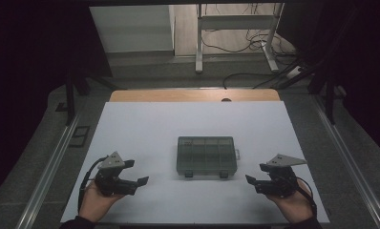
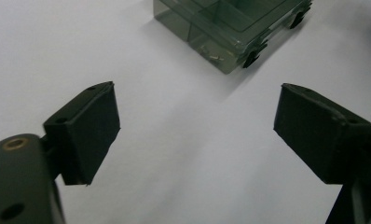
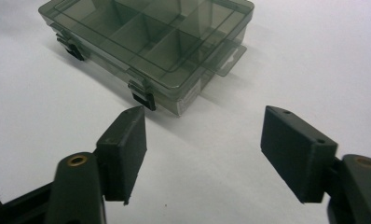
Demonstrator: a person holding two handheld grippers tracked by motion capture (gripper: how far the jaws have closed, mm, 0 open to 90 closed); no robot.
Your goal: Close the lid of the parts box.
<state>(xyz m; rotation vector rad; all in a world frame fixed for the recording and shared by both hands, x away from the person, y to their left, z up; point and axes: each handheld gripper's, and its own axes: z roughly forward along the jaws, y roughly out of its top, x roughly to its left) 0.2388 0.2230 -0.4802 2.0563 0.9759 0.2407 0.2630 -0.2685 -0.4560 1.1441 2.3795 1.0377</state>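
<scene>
Smoky translucent plastic compartment box (image 1: pixel 206 156) sits latched, untouched; left gripper (image 1: pixel 141 181) and right gripper (image 1: pixel 249 180) flank it, jaws wide, empty. Next, probably, reaching its front latches (image 3: pixel 143 99).

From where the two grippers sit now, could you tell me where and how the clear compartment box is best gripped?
Probably by its short ends, one gripper from each side. The compartment box lies flat and closed between the left gripper and right gripper, both open. The near long edge carries two black latches, so avoid it.
</scene>
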